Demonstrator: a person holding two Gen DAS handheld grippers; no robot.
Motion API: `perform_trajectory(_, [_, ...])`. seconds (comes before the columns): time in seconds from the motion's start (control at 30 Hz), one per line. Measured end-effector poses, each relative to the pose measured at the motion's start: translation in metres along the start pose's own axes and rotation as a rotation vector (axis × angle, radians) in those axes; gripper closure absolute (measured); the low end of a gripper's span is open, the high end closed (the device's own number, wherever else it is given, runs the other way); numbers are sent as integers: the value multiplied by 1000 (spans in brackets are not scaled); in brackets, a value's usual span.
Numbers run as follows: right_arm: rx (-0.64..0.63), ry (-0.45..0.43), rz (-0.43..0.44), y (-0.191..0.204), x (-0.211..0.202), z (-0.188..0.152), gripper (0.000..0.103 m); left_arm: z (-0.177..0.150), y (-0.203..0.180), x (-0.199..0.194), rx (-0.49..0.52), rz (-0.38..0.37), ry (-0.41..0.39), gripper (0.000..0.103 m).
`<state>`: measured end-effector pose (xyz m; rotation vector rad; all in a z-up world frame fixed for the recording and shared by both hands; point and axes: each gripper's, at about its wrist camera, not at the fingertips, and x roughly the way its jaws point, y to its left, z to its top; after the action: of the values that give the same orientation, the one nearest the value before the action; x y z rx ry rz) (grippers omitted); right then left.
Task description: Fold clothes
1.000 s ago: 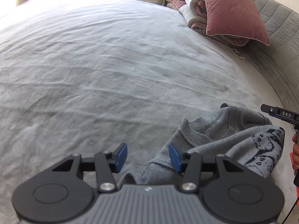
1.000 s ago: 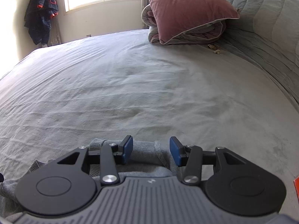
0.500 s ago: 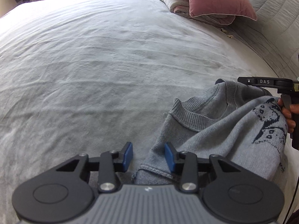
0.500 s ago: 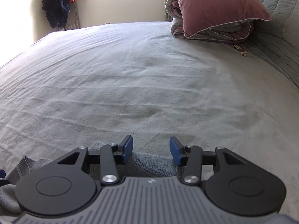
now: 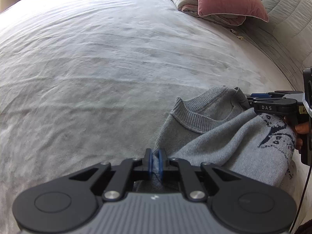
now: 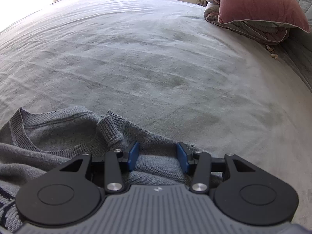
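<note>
Grey sweater [image 5: 224, 146] on bed [image 5: 117, 68]. Left gripper [image 5: 155, 162] pinched tight on sweater's edge. Right gripper [image 6: 158, 156] fingers half apart, straddling knit, pads not pressing it.

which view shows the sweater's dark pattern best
The left wrist view: the dark pattern shows on the sweater near the right tool. The right wrist view shows only a sliver of it at the lower left edge, mostly hidden behind that tool's body.
</note>
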<state>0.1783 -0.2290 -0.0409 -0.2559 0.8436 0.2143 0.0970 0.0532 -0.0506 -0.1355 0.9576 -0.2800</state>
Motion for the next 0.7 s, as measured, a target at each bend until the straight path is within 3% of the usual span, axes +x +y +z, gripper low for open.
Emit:
perform_trajectory(0.2, [-67,-37,-41,10,7,0,53,-1,-1,1,-27,20,-9,97])
perform_trajectory(0.27, [-59,-36,-9,10,6,-1,73,-1,-2,1,-28,26,-15,98])
perform_trajectory(0.37, [-99,-39,-10,22,3,-3,91,-1,-3,2,-35,32,-21,99])
perform_trajectory(0.5, [-99,-48,-40,30,-1,-5,96,1,-2,0,-52,31,-27,97])
perform_trajectory(0.7, [-72,-58,-38,26,-5,-4,92,3,-5,2,-71,30,-54,72])
